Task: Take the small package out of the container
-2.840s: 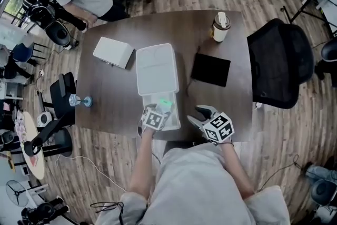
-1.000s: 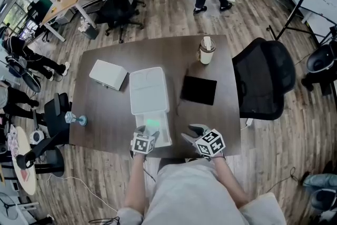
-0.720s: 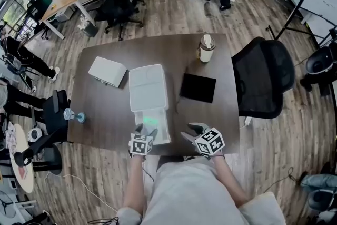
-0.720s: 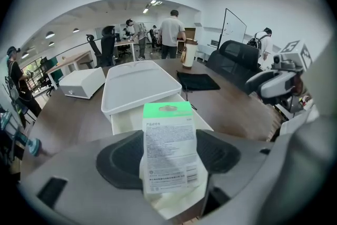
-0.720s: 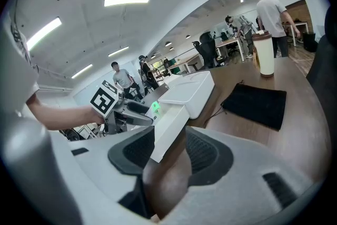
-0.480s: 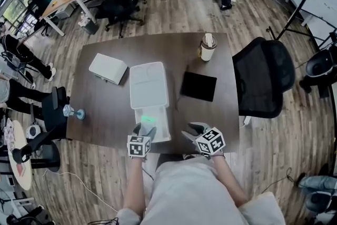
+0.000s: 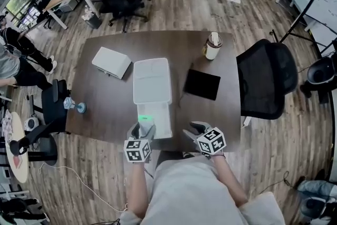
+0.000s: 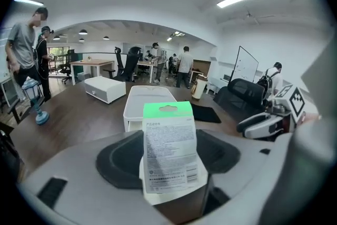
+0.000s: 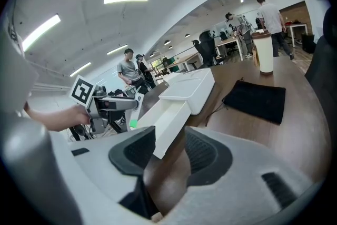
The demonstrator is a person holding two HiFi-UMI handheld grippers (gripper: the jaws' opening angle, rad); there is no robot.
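Observation:
A small white package with a green top point(image 8: 169, 150) stands upright between my left gripper's point(image 8: 168, 163) pads, which are shut on its lower part. In the head view the left gripper point(image 7: 142, 130) is at the table's near edge, with the package point(image 7: 146, 118) over the pulled-out drawer point(image 7: 160, 125) of the white container point(image 7: 151, 79). My right gripper point(image 7: 194, 129) hovers just right of the drawer. Its jaws are closing slightly and grip nothing. In the right gripper view the drawer's corner point(image 9: 168, 118) lies beyond the right gripper point(image 9: 168, 158), and the left gripper point(image 9: 113, 105) is at the left.
A white box point(image 7: 111, 62) sits at the table's far left, a black pad point(image 7: 202, 84) right of the container, a lidded cup point(image 7: 213, 46) at the far right. A small blue-based object point(image 7: 73, 106) stands by the left edge. A black office chair point(image 7: 268, 79) is at the right.
My left gripper has drawn back toward me with the package, from over the drawer to its near end. The right gripper has stayed in place.

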